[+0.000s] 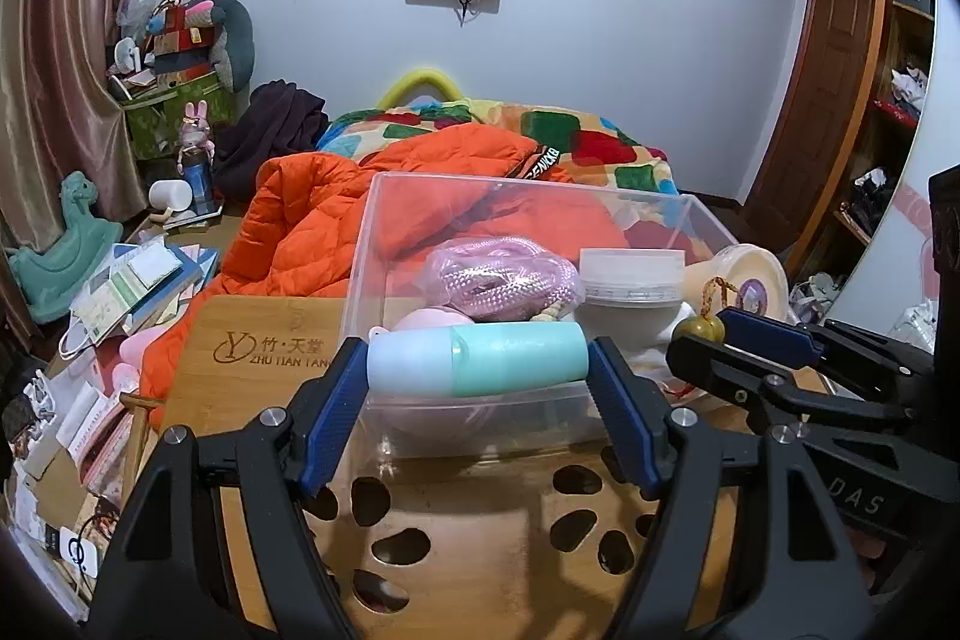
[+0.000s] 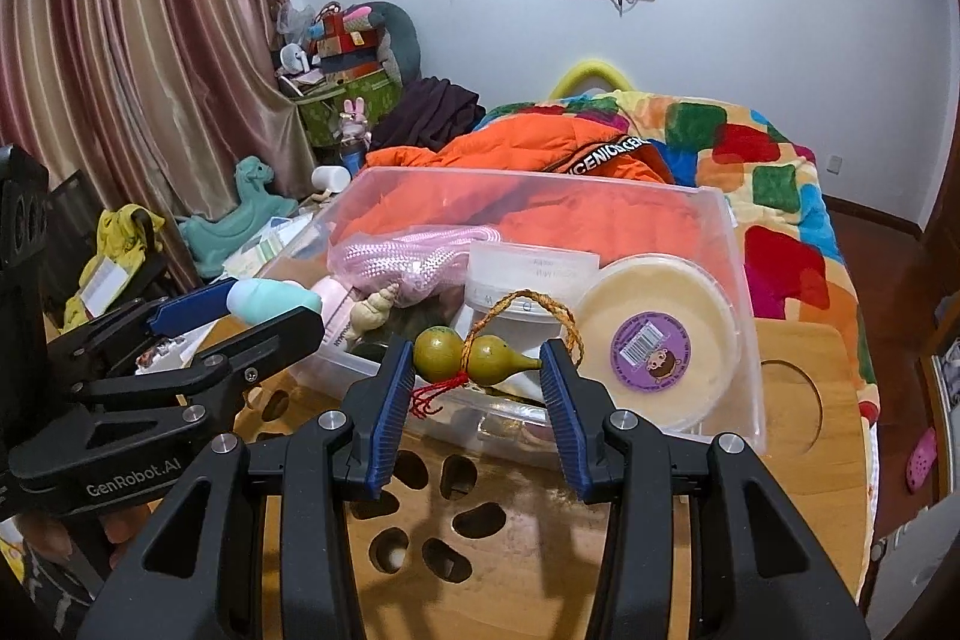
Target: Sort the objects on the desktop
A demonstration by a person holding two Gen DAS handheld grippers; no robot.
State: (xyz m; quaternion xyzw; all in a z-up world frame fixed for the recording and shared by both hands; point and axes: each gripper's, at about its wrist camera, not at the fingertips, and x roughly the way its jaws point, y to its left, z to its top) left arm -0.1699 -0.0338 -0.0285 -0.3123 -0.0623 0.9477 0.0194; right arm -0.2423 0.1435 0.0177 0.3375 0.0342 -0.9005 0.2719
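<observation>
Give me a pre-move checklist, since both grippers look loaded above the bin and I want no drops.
1. Left gripper grips mint bottle by both ends: ok.
2. Right gripper grips gourd charm between both pads: ok.
3. Both items over the clear bin: cannot tell.
4. Free spot inside, among pink rope, white tub and cream lid: not ok, crowded.
5. Charm's braided loop clear of the tub: cannot tell.

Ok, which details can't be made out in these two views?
- Bin floor: both views, covered by pink rope and tubs in the clear bin.
- Tub label: right wrist view, print too small.
- Bottle cap end: left wrist view, behind left tool pad.
</observation>
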